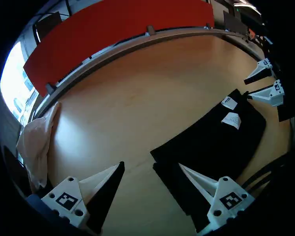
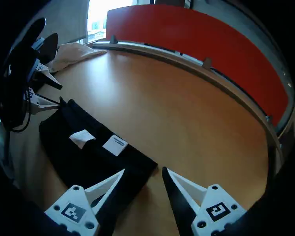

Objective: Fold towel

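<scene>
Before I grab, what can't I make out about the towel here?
Left gripper view: a finger of the left tool hides the near edge of the black towel.
Right gripper view: fold layers lost in dark fabric; label print too small; a right tool finger covers the nearest edge.

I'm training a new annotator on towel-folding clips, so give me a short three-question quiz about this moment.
1. True or false: the left gripper is shut on the black towel.
2. The panel behind the wooden table is: A red, B blue, C green.
3. How many white labels show on the towel?
Key: 1 false, its fingers stand wide apart; 2 A; 3 two.
</scene>
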Action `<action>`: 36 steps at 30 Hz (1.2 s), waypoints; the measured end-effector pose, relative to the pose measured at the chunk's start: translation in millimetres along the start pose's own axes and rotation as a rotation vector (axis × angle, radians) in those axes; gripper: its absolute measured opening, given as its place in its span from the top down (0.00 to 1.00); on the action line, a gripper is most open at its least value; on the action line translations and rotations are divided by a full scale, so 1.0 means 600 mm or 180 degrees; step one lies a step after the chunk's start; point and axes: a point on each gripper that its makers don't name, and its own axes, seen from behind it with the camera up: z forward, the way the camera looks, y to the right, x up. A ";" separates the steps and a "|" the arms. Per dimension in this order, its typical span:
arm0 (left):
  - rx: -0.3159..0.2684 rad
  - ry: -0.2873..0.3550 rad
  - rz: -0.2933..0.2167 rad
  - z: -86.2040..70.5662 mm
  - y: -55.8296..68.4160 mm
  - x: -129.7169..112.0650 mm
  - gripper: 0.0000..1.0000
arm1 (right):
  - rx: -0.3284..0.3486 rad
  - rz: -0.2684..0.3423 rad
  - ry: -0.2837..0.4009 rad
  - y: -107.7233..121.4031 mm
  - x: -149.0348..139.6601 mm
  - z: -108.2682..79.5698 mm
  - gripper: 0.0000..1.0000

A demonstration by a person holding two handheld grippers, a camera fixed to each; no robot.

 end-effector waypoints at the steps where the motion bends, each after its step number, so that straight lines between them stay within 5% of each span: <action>1: 0.0012 0.0003 -0.0003 0.000 -0.003 0.001 0.10 | -0.0008 0.0004 0.0000 0.001 0.001 0.000 0.35; 8: 0.0066 0.0013 -0.0015 0.000 -0.014 0.005 0.10 | -0.0051 0.0023 0.0013 0.009 0.007 0.001 0.28; 16: 0.0089 0.0014 -0.0041 -0.002 -0.019 0.005 0.10 | -0.0121 0.0016 0.0038 0.017 0.010 0.001 0.00; 36: 0.0087 0.0006 -0.0066 -0.015 -0.016 -0.005 0.10 | -0.0156 0.0030 0.0084 0.018 0.007 -0.008 0.00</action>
